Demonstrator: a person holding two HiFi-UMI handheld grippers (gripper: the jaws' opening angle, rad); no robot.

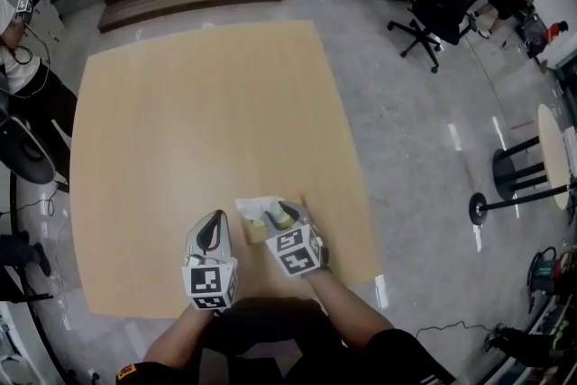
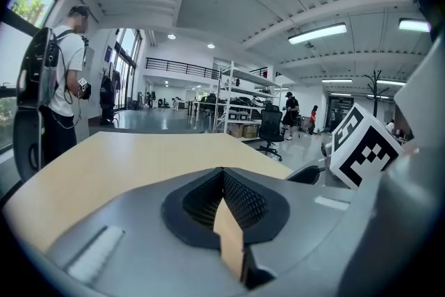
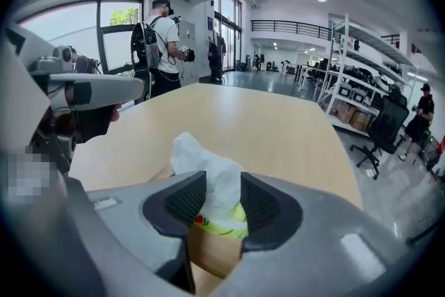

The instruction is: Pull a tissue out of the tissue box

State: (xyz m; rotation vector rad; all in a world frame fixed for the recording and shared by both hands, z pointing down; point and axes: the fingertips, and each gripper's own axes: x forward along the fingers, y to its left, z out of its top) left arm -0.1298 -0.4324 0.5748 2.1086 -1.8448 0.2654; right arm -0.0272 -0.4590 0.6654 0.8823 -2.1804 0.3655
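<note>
Right gripper (image 3: 222, 186): 2 jaws wide apart, tissue (image 3: 207, 174) upright between them, unclamped. Left gripper (image 2: 222, 176): jaws together, empty. Tissue box (image 1: 256, 230) sits near the table's (image 1: 180, 122) near edge, with broad tabletop beyond.

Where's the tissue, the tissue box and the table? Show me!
tissue (image 3: 212, 181), right gripper view, middle of the white tuft.
tissue box (image 3: 226, 225), right gripper view, yellow-green top under the tissue.
table (image 1: 207, 104), head view, bare wooden top.
</note>
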